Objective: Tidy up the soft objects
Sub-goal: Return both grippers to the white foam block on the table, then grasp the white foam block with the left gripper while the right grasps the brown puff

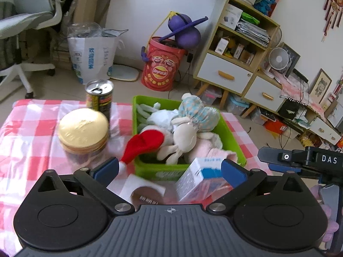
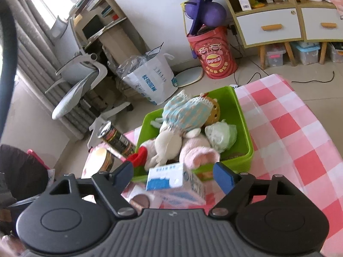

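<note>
Filling the green bin point(image 1: 230, 137), the soft toys point(image 1: 186, 128) sit at twelve o'clock from both grippers. Left gripper point(image 1: 170, 169) and right gripper point(image 2: 172, 174) hang spread and empty above a small carton point(image 2: 171, 182), with a can point(image 1: 99, 96) at ten o'clock of the bin in the left view.

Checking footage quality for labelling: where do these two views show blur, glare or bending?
Left wrist view: the gold tin and carton are smeared by motion blur; the shelf bows from fisheye. Right wrist view: the window is overexposed, the carton soft.
</note>
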